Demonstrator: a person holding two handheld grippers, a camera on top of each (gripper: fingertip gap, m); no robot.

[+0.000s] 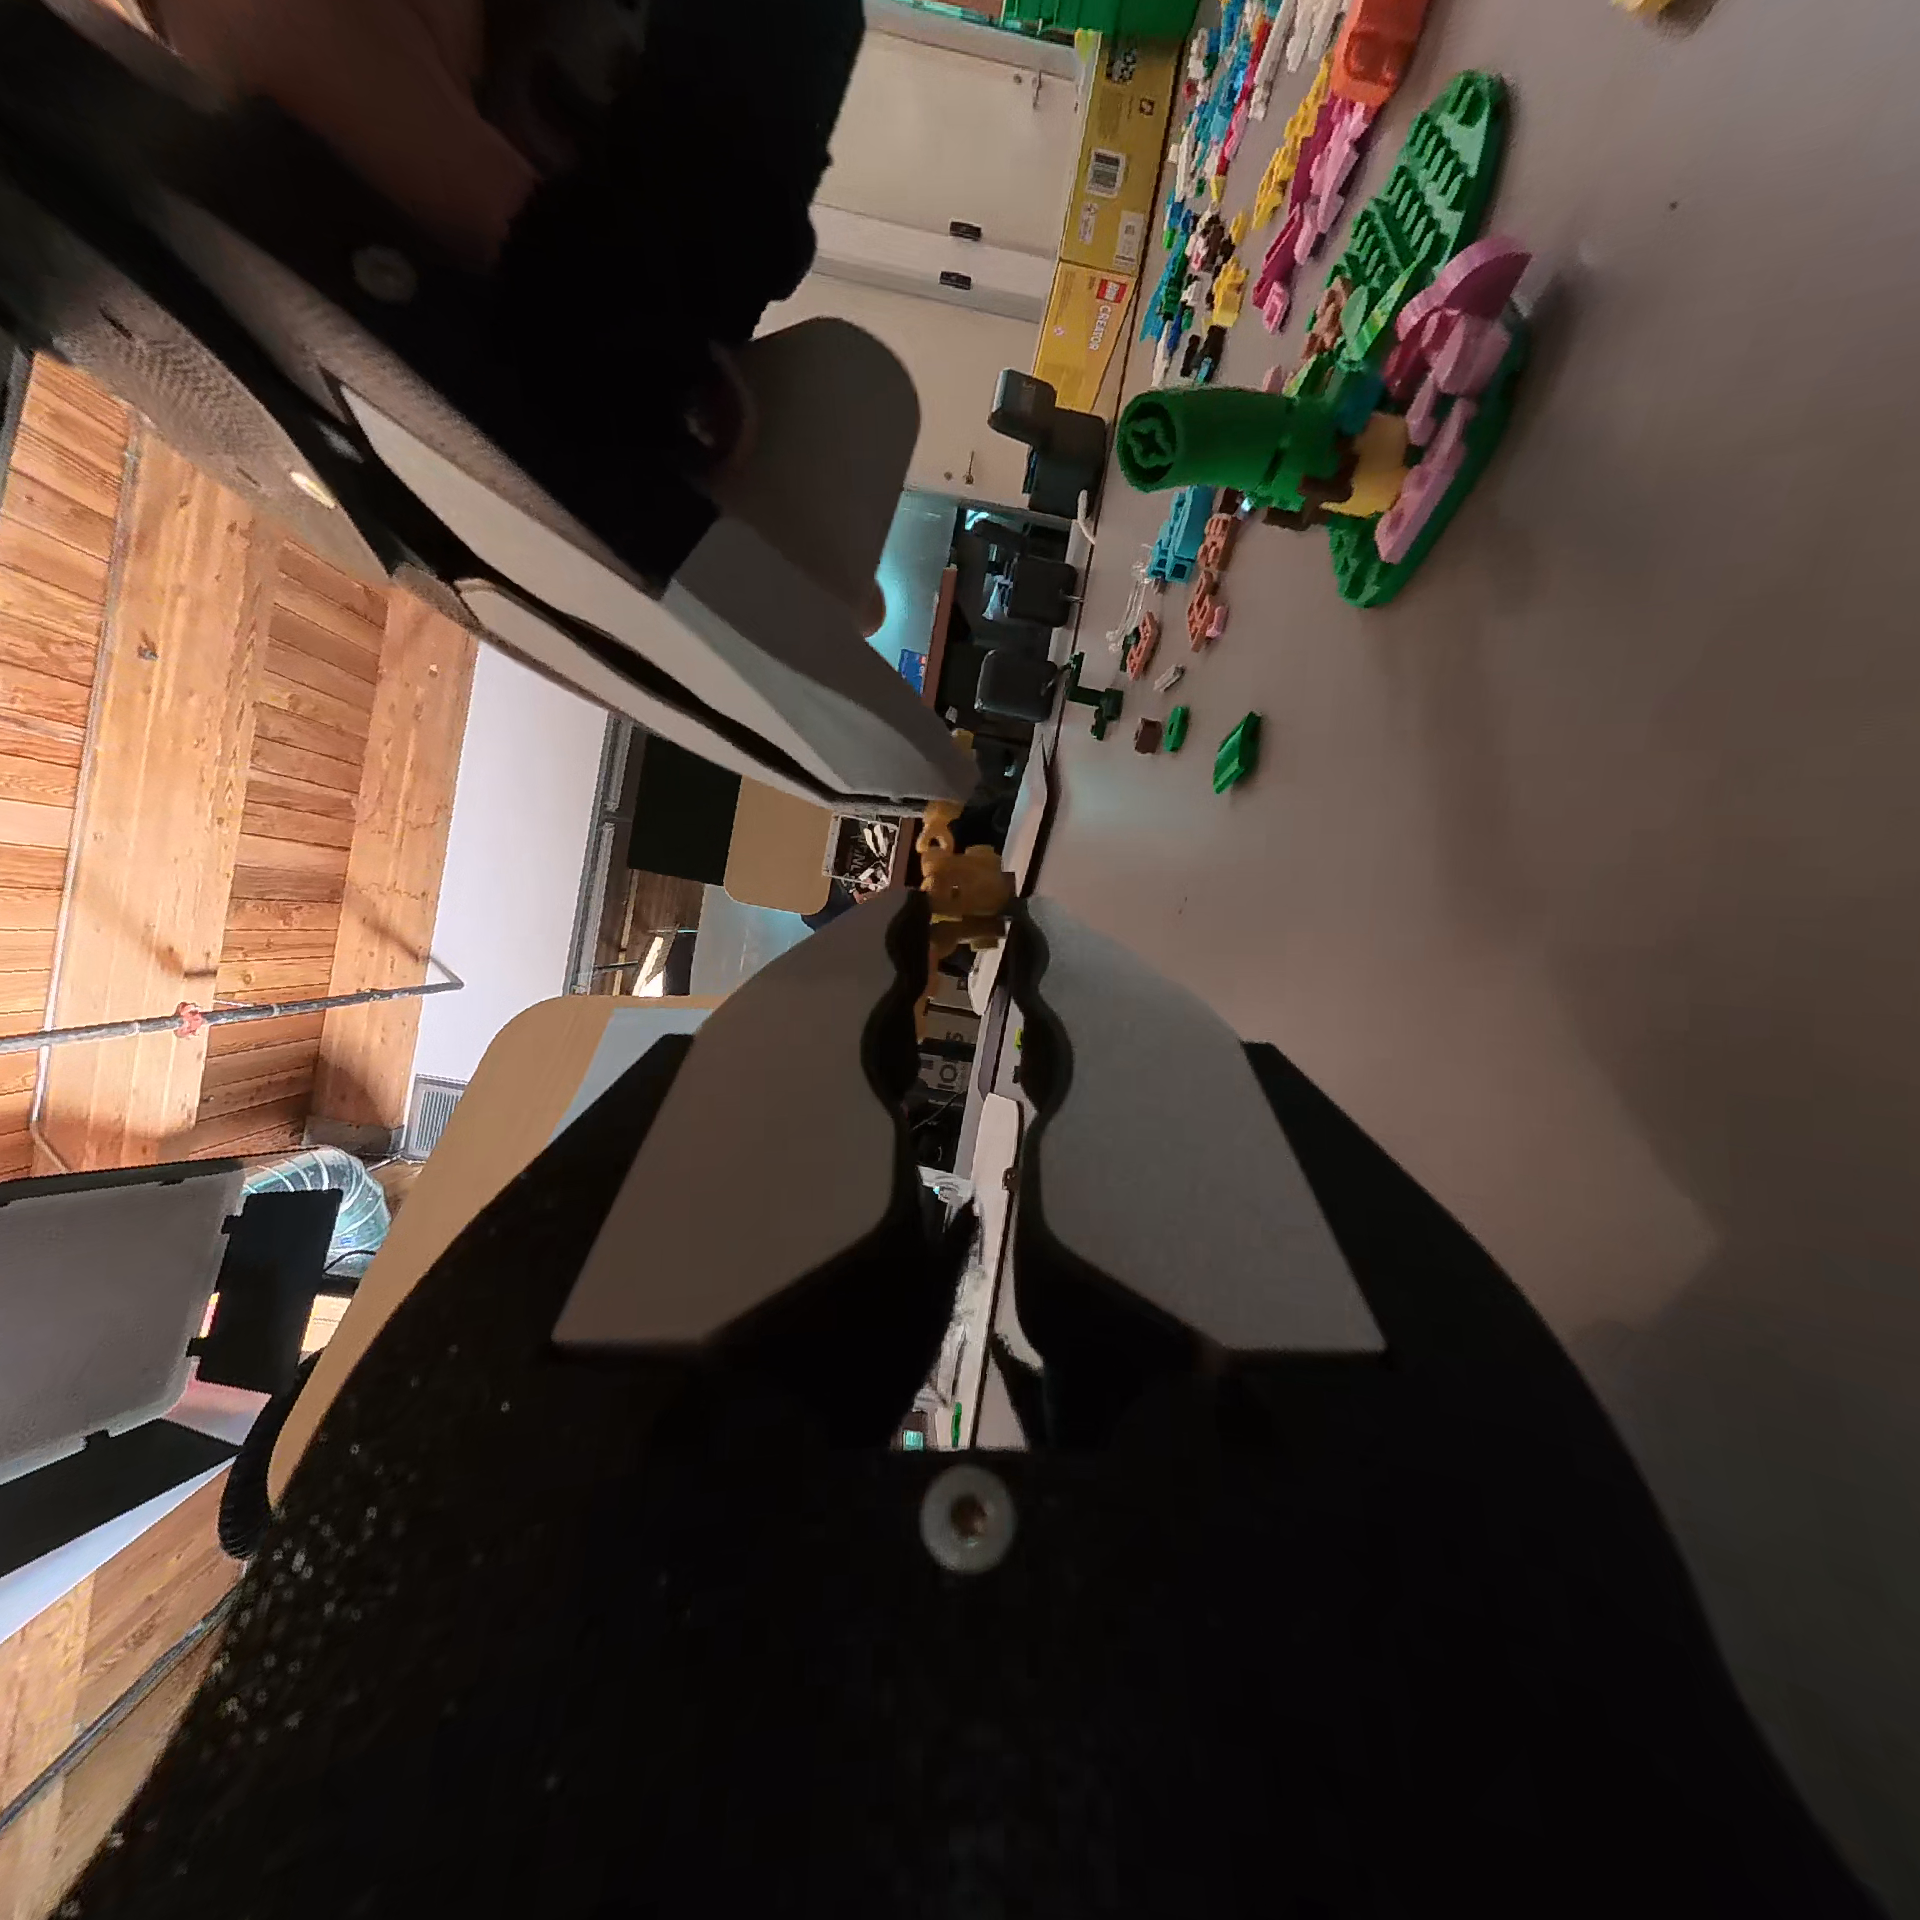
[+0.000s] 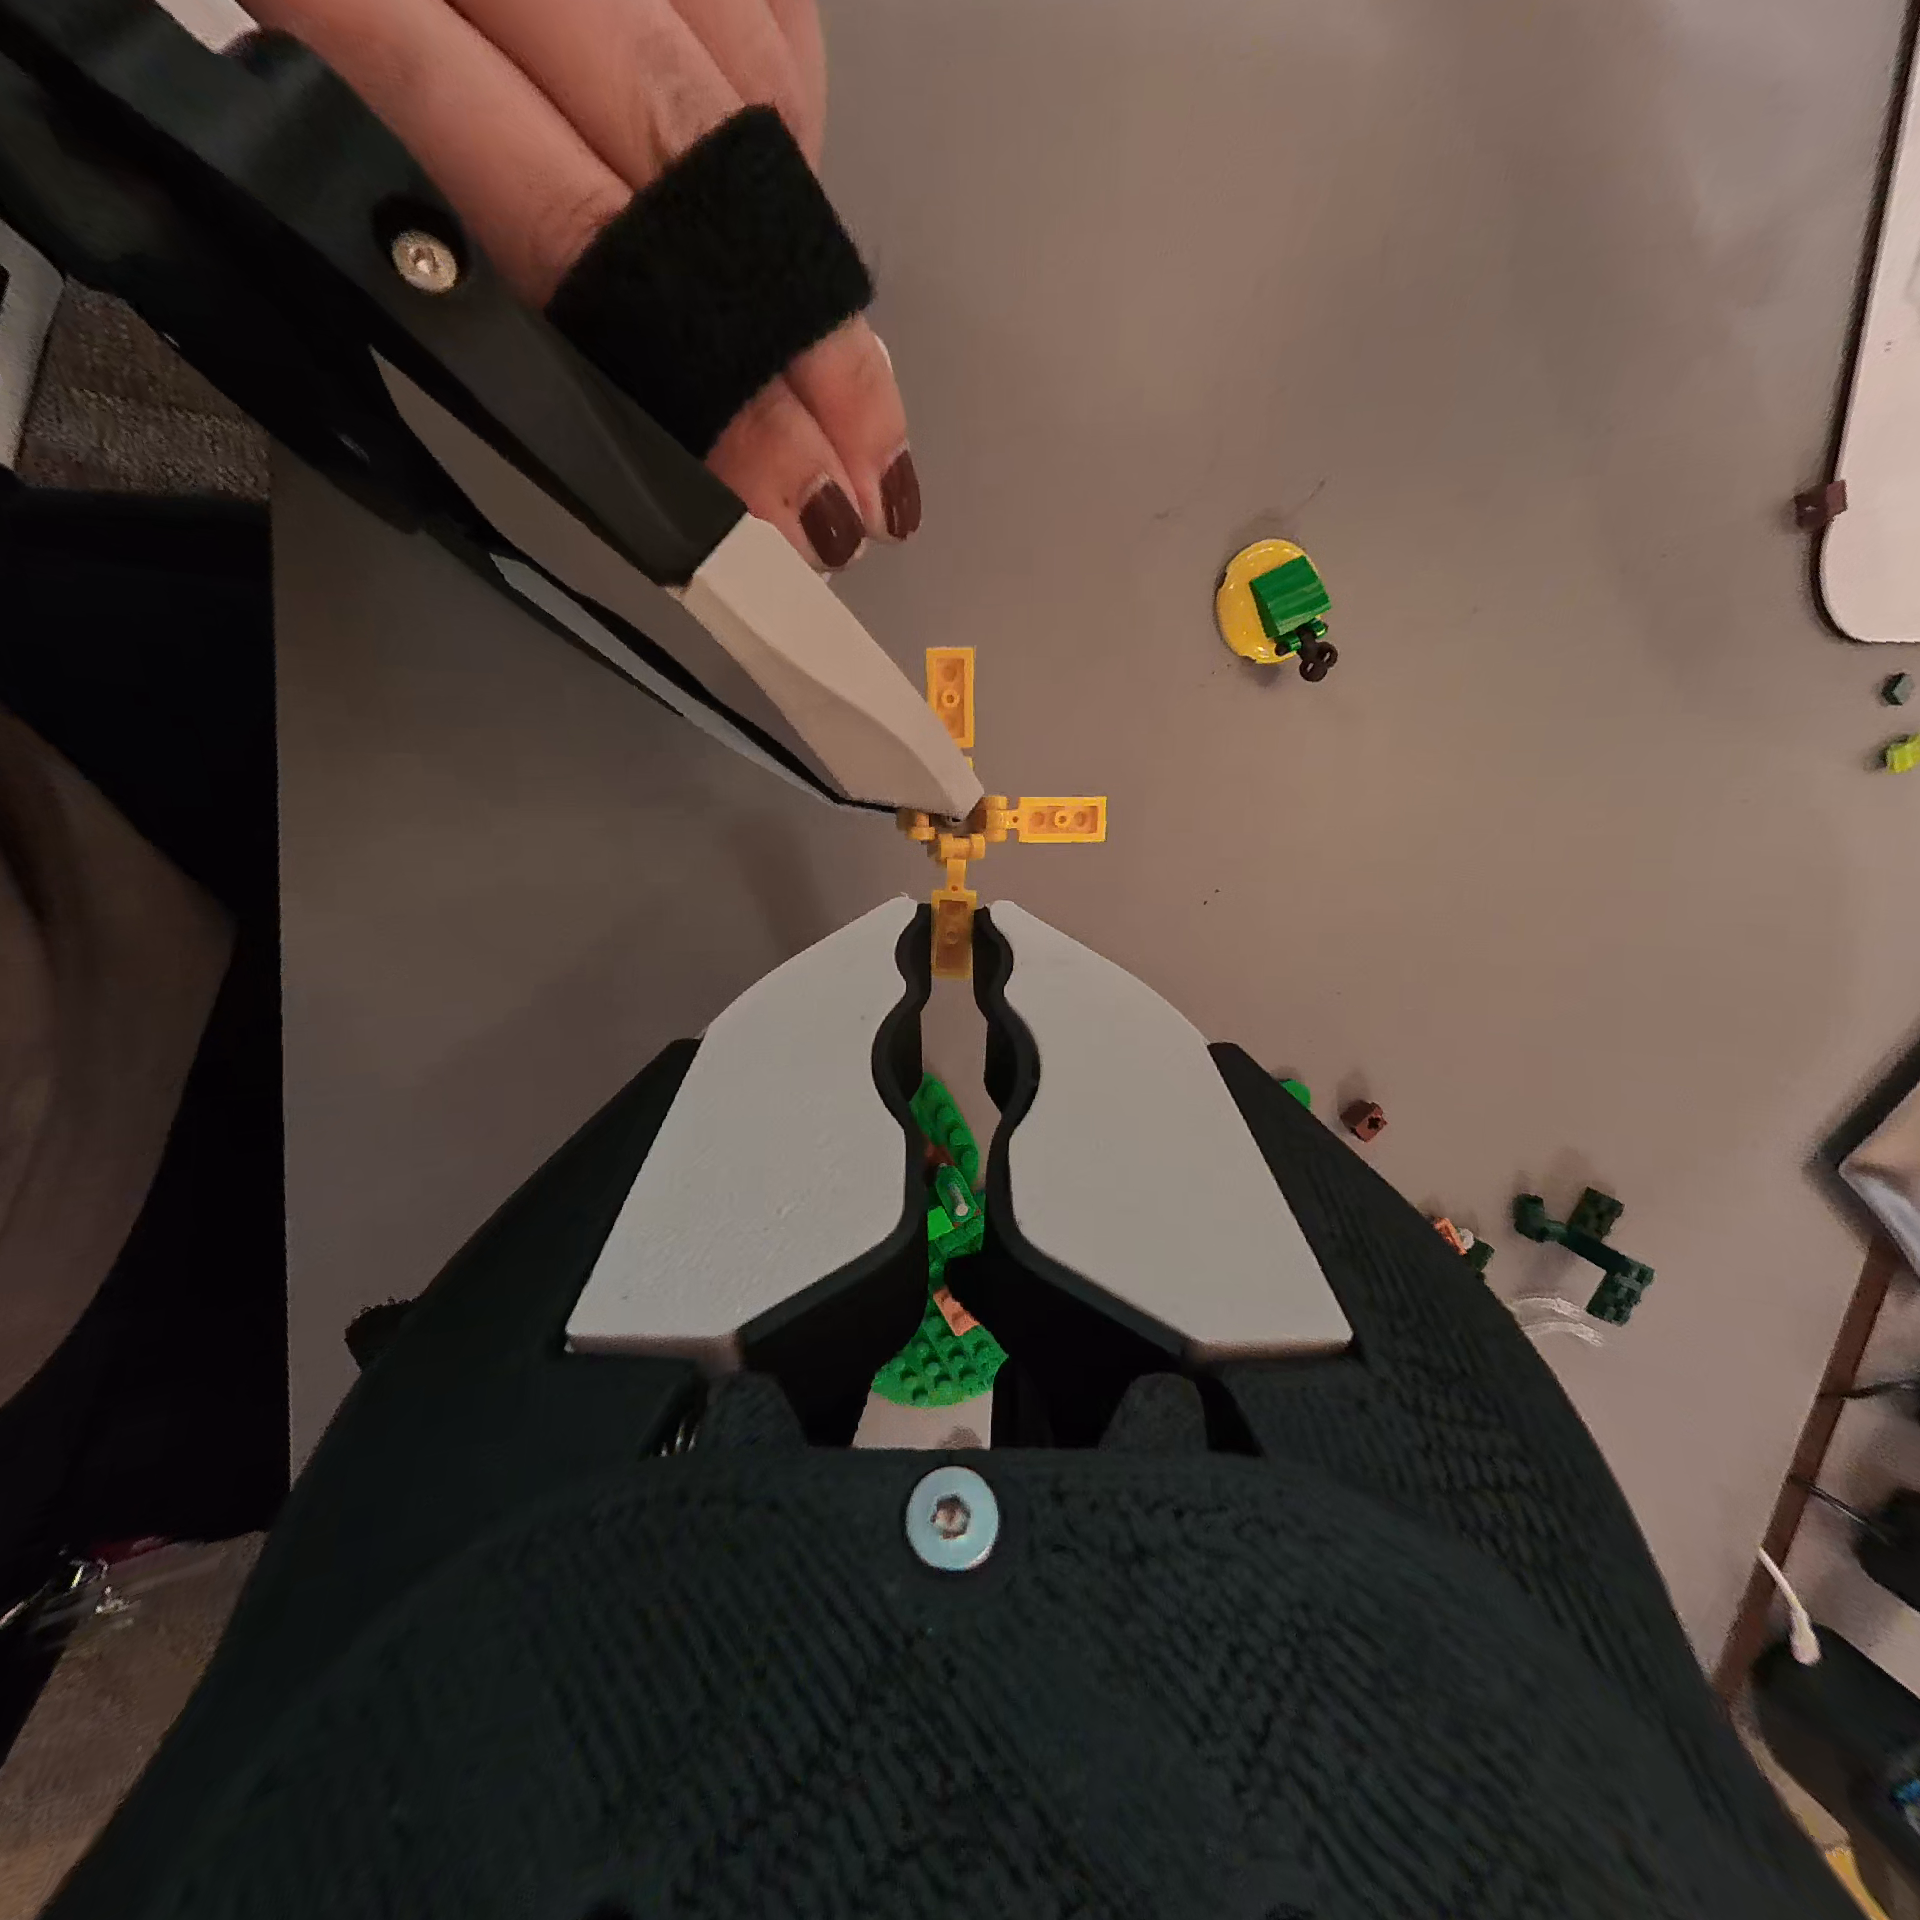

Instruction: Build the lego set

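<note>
A yellow cross-shaped lego assembly [image 2: 1060, 819] with hinged plate arms is held in the air above the grey table [image 2: 1403, 260]. My right gripper [image 2: 951, 916] is shut on its lower arm. My left gripper [image 2: 951, 816] comes in from the upper left and is shut on the hub of the cross. In the left wrist view my left gripper [image 1: 966, 909] pinches the yellow assembly [image 1: 961, 883], and the right gripper's [image 1: 925, 795] tips sit just above it. A hand with a black strap holds the left gripper.
A build with a green pipe and pink plates [image 1: 1351, 436] stands on the table, with a pile of loose bricks [image 1: 1236, 208] and yellow boxes [image 1: 1101, 208] behind. A yellow dome with a green brick [image 2: 1273, 603], dark green pieces [image 2: 1579, 1247], a brown piece [image 2: 1363, 1120] and a green plate [image 2: 935, 1361] lie below. Left and right tips are no more than a few centimetres apart.
</note>
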